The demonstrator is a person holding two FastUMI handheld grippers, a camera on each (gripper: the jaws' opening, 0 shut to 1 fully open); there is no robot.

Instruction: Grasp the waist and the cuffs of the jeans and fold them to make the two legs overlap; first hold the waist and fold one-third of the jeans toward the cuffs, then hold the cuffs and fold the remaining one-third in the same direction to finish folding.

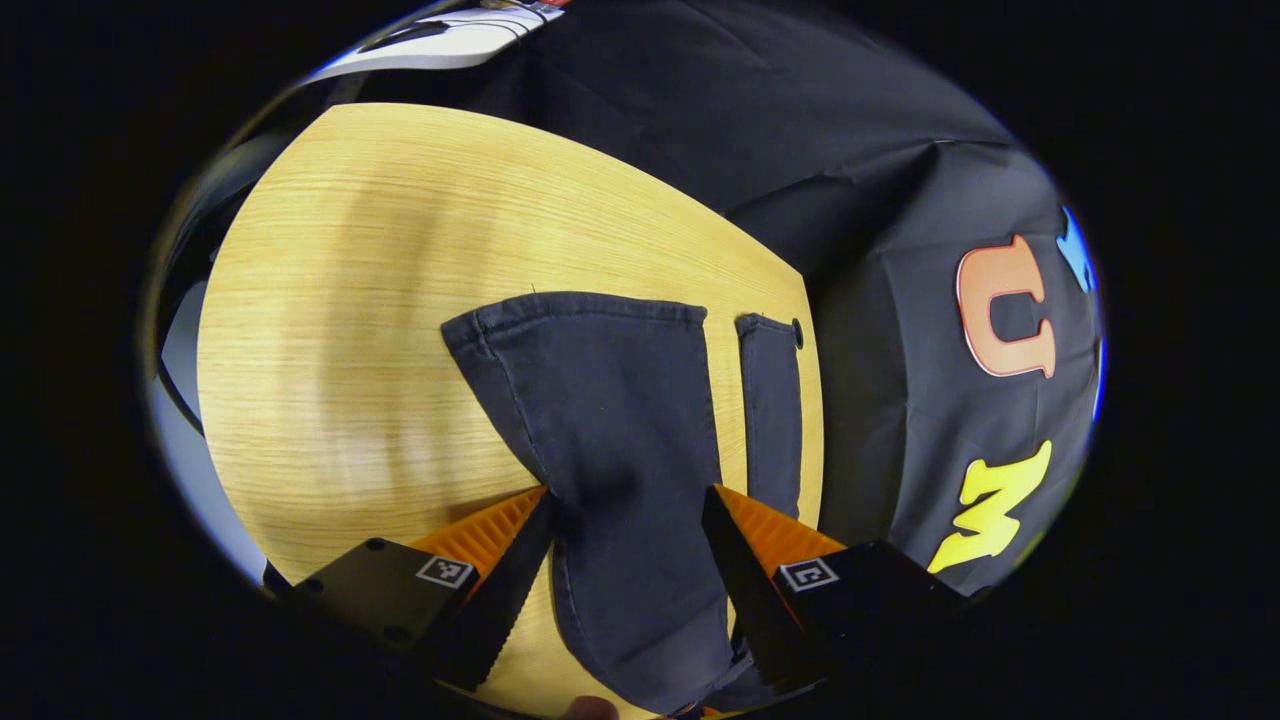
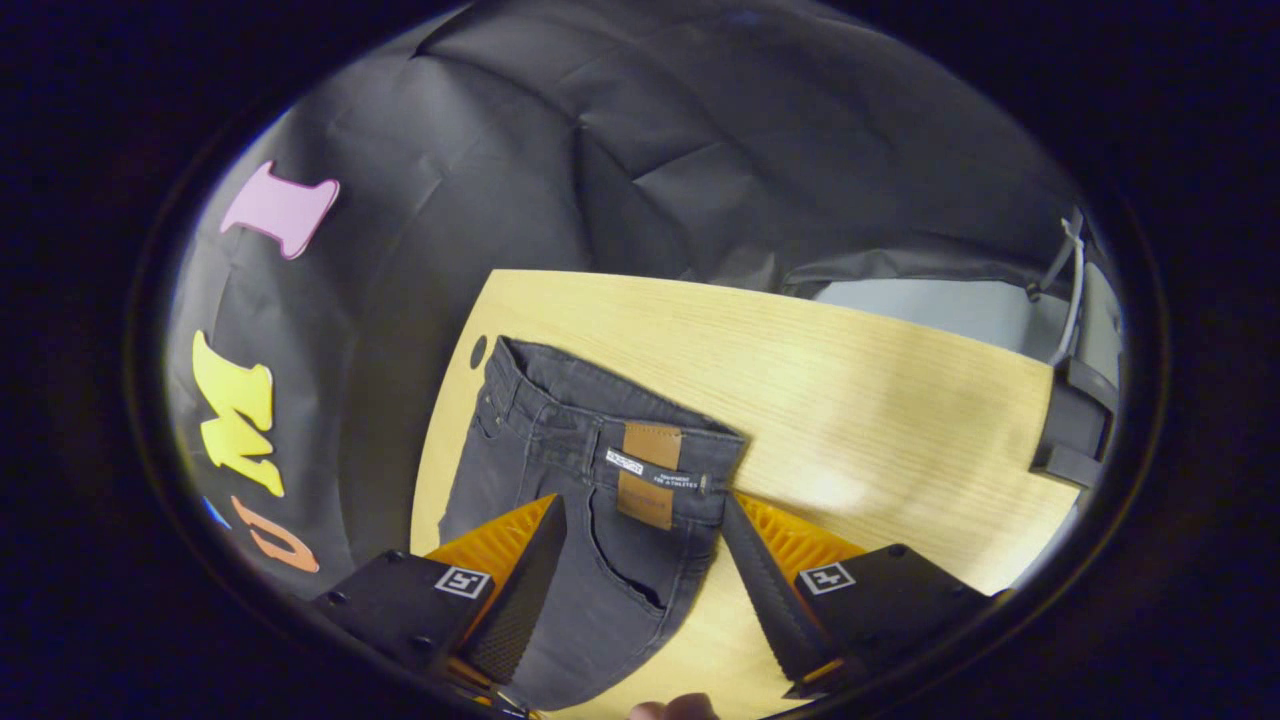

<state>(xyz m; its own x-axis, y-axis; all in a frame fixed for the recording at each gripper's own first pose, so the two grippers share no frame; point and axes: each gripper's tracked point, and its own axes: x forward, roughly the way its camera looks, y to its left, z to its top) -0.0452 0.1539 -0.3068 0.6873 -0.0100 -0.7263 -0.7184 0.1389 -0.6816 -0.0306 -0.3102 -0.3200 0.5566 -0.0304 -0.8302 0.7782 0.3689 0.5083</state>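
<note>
Dark grey jeans (image 1: 600, 400) lie flat on a light wooden table (image 1: 380, 300). In the left gripper view the two legs run away from me, the wide near cuff (image 1: 580, 305) beside the narrow far cuff (image 1: 768, 322). My left gripper (image 1: 630, 495) is open, its orange-backed fingers either side of the wide leg. In the right gripper view the waist (image 2: 560, 385) with its brown leather patch (image 2: 650, 445) lies ahead. My right gripper (image 2: 643, 500) is open too, straddling the seat and back pocket (image 2: 640, 570). Whether either gripper touches the cloth cannot be told.
A small round hole (image 1: 797, 333) marks the table corner by the far cuff, and shows again (image 2: 478, 352) by the waist. The table's right edge (image 1: 815, 420) meets the black booth wall. Bare table top (image 2: 880, 400) spreads beside the waist. A black fixture (image 2: 1075, 430) stands past the far edge.
</note>
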